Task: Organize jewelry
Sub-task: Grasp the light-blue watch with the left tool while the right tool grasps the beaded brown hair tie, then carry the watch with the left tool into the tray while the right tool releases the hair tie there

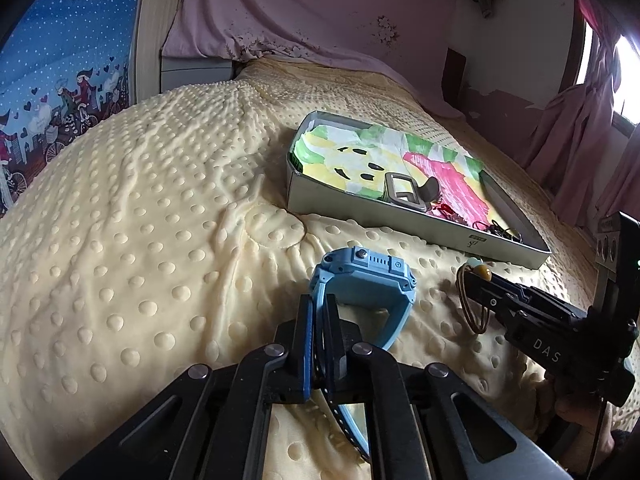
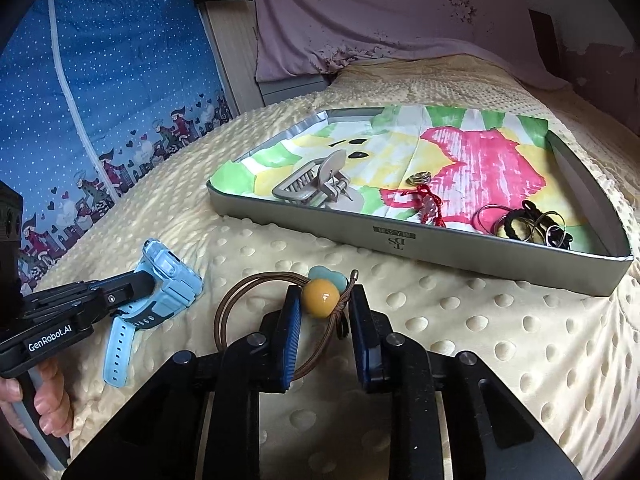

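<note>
Left gripper (image 1: pixel 318 344) clamped on blue watch (image 1: pixel 362 280) strap, thin hold (may twist out). Right gripper (image 2: pixel 324 320) jaws apart around hair tie (image 2: pixel 276 308) on blanket (image 2: pixel 460 320); bead could slip. Tray (image 2: pixel 400 236) near.

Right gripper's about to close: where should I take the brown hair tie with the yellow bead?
Grip the brown hair tie with the yellow bead at the bead cluster, coming from the near side; its thin loop lies flat on the cream dotted blanket, and the bead already sits between the open right gripper fingers.
</note>
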### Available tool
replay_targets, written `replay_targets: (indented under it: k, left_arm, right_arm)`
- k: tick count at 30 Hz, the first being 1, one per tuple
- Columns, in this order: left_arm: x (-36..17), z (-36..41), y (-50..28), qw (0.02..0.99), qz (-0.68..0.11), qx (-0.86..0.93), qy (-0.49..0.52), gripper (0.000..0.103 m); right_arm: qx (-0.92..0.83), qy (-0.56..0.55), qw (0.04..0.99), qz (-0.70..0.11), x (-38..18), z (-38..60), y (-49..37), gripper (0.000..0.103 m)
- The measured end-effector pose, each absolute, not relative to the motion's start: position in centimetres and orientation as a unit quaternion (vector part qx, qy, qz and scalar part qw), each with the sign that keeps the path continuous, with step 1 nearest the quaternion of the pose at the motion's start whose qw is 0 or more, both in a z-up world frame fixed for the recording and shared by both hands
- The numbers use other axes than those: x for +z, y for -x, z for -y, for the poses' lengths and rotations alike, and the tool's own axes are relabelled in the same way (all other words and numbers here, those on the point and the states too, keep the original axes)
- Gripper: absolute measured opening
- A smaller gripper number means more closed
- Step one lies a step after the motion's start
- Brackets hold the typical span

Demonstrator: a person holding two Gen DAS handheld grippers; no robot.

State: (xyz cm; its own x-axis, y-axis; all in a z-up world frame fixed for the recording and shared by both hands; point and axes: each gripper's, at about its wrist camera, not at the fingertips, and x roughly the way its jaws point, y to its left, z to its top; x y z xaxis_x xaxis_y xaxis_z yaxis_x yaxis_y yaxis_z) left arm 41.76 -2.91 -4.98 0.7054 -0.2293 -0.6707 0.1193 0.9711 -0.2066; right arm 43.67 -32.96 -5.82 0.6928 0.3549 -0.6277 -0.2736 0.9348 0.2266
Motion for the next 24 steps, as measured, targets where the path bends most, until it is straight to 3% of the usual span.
replay_targets:
  k: [24]
  left_arm:
    - [-1.6,6.2,-42.6,0.929,-0.331,-0.133,0.097,0.005]
  right_arm:
    - [0.127,-0.109,0.943,-0.287,-3.3,36.8,-42.3,0.021]
